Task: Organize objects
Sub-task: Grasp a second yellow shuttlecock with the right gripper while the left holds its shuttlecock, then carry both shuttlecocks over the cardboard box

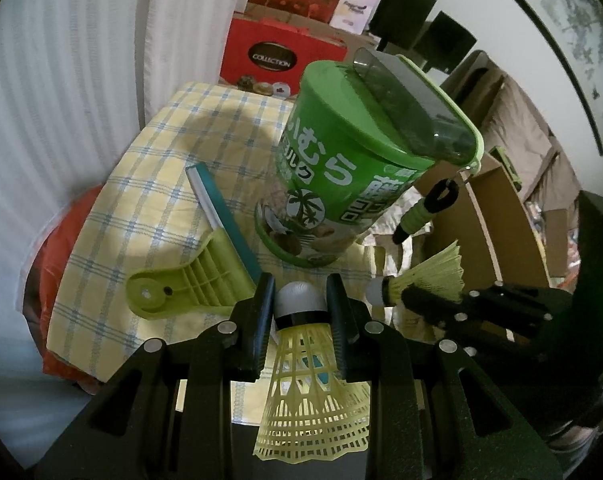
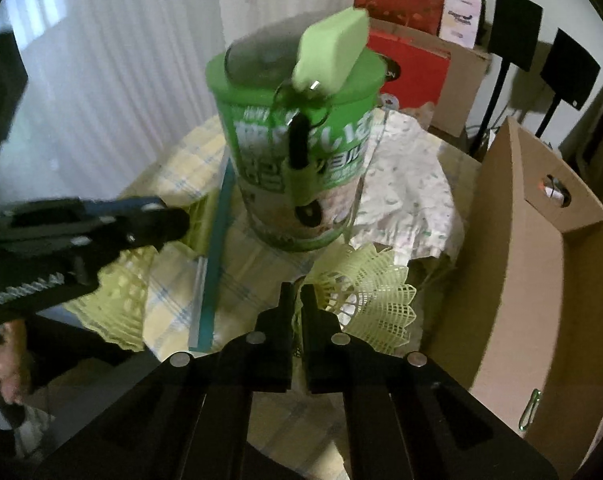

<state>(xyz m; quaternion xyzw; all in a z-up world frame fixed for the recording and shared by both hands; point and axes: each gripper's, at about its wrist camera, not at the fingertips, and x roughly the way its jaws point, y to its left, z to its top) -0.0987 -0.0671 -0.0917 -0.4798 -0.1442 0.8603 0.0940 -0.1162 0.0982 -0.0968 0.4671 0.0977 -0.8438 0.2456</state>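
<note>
My left gripper (image 1: 300,285) is shut on a yellow plastic shuttlecock (image 1: 309,392), its pads pressing on the neck just under the white cork, skirt toward the camera. My right gripper (image 2: 297,289) is shut on a second yellow shuttlecock (image 2: 373,300), pinching its base; the skirt fans out to the right. Each gripper shows in the other's view: the right gripper (image 1: 413,296) with its shuttlecock (image 1: 433,276), and the left gripper (image 2: 173,220) with its own (image 2: 121,300). Both hang over the table in front of a green can (image 1: 341,168).
The green can (image 2: 297,160) stands on a yellow plaid tablecloth (image 1: 141,184); a pale green case (image 2: 333,56) with a dangling key ring lies on its lid. A green clip (image 1: 189,288) and a teal book (image 1: 225,216) lie left. A cardboard box (image 2: 541,280) stands right.
</note>
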